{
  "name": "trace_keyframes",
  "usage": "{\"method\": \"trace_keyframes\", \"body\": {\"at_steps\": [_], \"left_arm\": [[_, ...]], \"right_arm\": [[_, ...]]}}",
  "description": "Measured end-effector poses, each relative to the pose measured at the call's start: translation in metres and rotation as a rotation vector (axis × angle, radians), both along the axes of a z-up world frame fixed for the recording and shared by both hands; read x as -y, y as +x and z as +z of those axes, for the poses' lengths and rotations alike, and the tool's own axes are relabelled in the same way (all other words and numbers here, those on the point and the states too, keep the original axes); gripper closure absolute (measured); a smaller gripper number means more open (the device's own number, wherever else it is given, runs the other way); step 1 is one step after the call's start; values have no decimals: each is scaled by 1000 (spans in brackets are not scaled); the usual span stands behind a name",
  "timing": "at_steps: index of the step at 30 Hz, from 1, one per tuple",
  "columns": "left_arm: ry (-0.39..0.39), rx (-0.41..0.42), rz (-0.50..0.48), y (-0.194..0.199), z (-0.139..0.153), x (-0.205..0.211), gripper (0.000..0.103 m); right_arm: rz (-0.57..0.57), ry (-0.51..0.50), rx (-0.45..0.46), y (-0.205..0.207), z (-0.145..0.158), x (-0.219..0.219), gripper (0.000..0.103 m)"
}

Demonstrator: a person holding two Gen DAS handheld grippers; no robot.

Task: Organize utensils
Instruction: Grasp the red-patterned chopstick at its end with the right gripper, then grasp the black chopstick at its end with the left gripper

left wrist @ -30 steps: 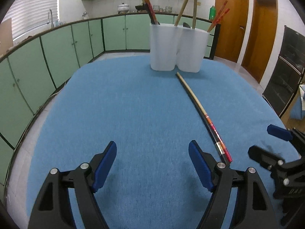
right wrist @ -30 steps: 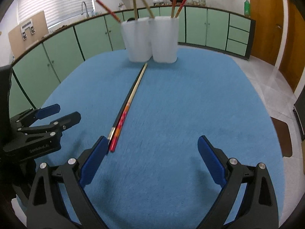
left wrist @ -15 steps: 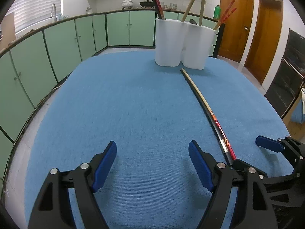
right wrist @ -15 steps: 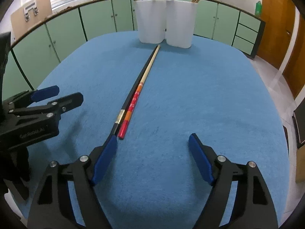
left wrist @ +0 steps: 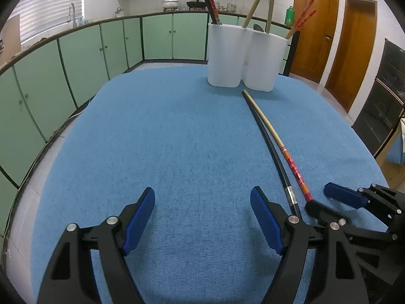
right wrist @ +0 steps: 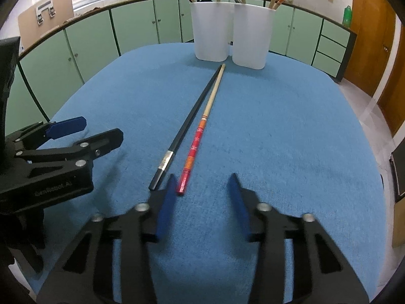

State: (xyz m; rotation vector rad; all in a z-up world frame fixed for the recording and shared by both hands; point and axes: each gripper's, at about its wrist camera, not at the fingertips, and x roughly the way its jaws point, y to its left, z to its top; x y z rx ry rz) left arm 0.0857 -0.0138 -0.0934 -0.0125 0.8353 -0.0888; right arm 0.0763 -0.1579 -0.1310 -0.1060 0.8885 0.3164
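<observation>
Two slim chopsticks, one black [right wrist: 188, 120], one red-handled [right wrist: 200, 136], lie on blue cloth [right wrist: 278, 139]. Right gripper [right wrist: 202, 190] is half open and left gripper [left wrist: 202, 217] wide open; both are empty.

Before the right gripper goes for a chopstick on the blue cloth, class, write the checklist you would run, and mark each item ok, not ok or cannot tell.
1. Right gripper open and empty: ok.
2. Red-handled chopstick lying flat on the blue cloth, its near end just ahead of the right gripper: ok.
3. Only one chopstick between the fingers: not ok yet; the black chopstick lies close alongside, its near end by the left finger.
4. Left gripper open and off to the side of both chopsticks: ok.
5. White holder cups upright at the far end: ok.
6. Free room inside the cups: cannot tell.
</observation>
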Motion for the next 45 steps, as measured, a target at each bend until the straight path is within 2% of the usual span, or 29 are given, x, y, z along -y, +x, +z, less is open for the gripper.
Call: {"method": "trace_keyframes", "body": {"at_steps": [1,3,9,14,17,22,26,28,31,33,37,39,45], "left_arm": [[2,2,0,0,0,0,27],[8,3,0,-1,0,1,27],[29,15,-11,-4,3,6,27],[-5,16,-35,-9,5,15,27],[-25,9,-72,-11,6,29,27],[1,-23,-117,-6,0,52,29],[31,-71,-121,-2,-9,61,38],[45,-68,-122,-2,-9,64,41],[53,-62,-123,-3,-8,65,53],[54,-57,-125,-4,-8,67,67],[54,-53,-120,-4,-7,69,83],[53,-52,-122,-4,-7,70,96],[40,-53,-119,-3,-7,68,96]], "right_arm": [[-2,10,-3,0,0,2,89],[-5,35,-11,2,-1,5,97],[-50,63,-5,-2,1,22,98],[-117,48,-3,-1,1,50,98],[-146,43,-6,0,0,64,98],[-159,20,2,1,0,74,98],[-152,26,-6,2,-2,76,98],[-149,28,-5,2,-3,76,97],[-145,34,-4,2,-2,76,95],[-144,43,-5,2,-3,77,95],[-146,55,-6,2,-3,79,94],[-145,47,-4,1,-4,77,95],[-151,58,-1,1,-1,78,98]]}}
